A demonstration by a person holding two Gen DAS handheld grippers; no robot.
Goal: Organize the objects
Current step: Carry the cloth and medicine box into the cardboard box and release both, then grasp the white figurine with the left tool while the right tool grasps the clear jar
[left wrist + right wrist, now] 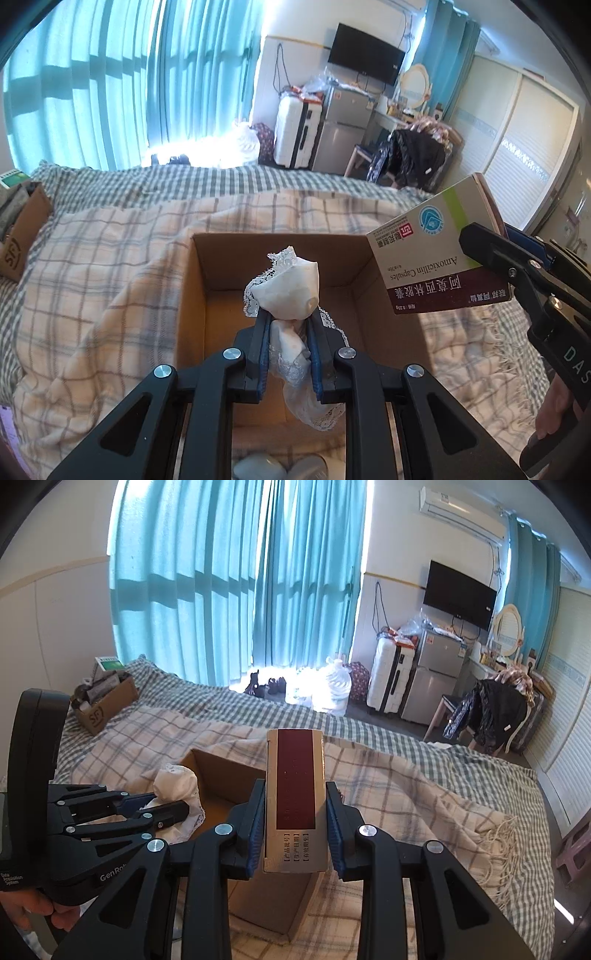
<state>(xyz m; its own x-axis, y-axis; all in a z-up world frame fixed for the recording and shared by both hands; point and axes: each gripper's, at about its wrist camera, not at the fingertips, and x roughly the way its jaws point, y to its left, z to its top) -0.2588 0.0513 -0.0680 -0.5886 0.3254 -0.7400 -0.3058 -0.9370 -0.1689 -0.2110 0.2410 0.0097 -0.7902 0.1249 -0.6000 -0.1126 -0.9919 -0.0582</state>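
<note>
My left gripper [287, 325] is shut on a white lace-trimmed cloth [290, 288] and holds it above an open cardboard box [221, 314] on the bed. My right gripper [295, 794] is shut on an Amoxicillin capsule box [295, 797], held upright over the same cardboard box [218, 775]. The medicine box [436, 251] and right gripper [491, 251] show at the right of the left wrist view, over the box's right rim. The left gripper [173, 805] with the cloth [175, 781] shows at the left of the right wrist view.
The box sits on a plaid blanket [406, 794] over a checked bedsheet. A second cardboard box [107, 701] full of items stands at the bed's far left. Two pale objects [280, 467] lie below the left gripper. A suitcase, fridge and chair stand beyond the bed.
</note>
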